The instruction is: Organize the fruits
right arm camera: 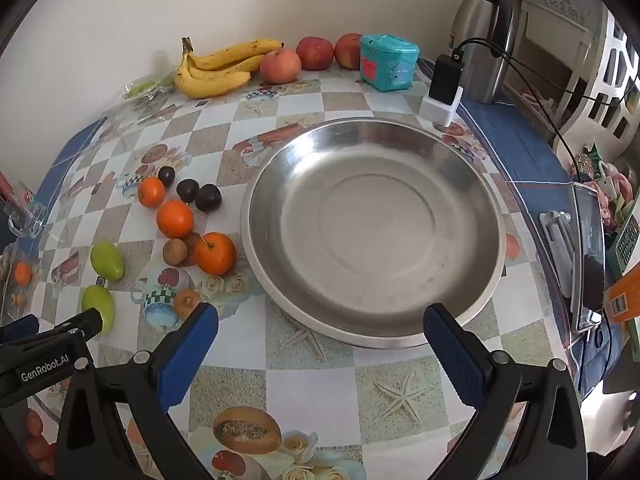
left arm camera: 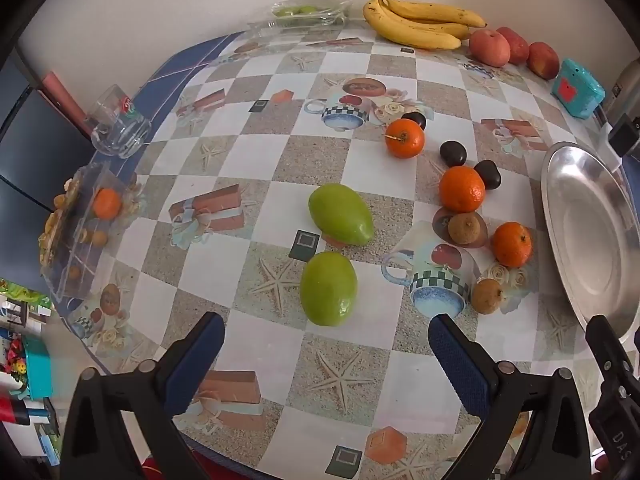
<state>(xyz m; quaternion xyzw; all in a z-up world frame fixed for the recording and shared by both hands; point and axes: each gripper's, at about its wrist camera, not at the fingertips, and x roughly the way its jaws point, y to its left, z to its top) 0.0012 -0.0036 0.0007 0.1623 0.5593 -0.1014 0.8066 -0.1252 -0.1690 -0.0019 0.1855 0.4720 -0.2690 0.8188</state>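
Observation:
Two green fruits lie mid-table, the nearer green fruit (left arm camera: 328, 289) just beyond my open left gripper (left arm camera: 326, 344), the other green fruit (left arm camera: 341, 214) behind it. Three tangerines (left arm camera: 462, 189), dark plums (left arm camera: 453, 153) and small brown fruits (left arm camera: 464, 229) are scattered to their right. An empty steel bowl (right arm camera: 372, 232) sits ahead of my open right gripper (right arm camera: 320, 340), whose jaws hold nothing. The same tangerines (right arm camera: 215, 253) and green fruits (right arm camera: 106, 260) lie left of the bowl. Bananas (right arm camera: 218, 66) and three apples (right arm camera: 280, 66) rest against the wall.
A teal box (right arm camera: 387, 62), a charger (right arm camera: 444, 84) and a steel thermos (right arm camera: 486, 36) stand at the back right. A phone on a stand (right arm camera: 586, 256) is at the right edge. A glass mug (left arm camera: 118, 124) and a clear plastic box (left arm camera: 80, 224) sit at the left edge.

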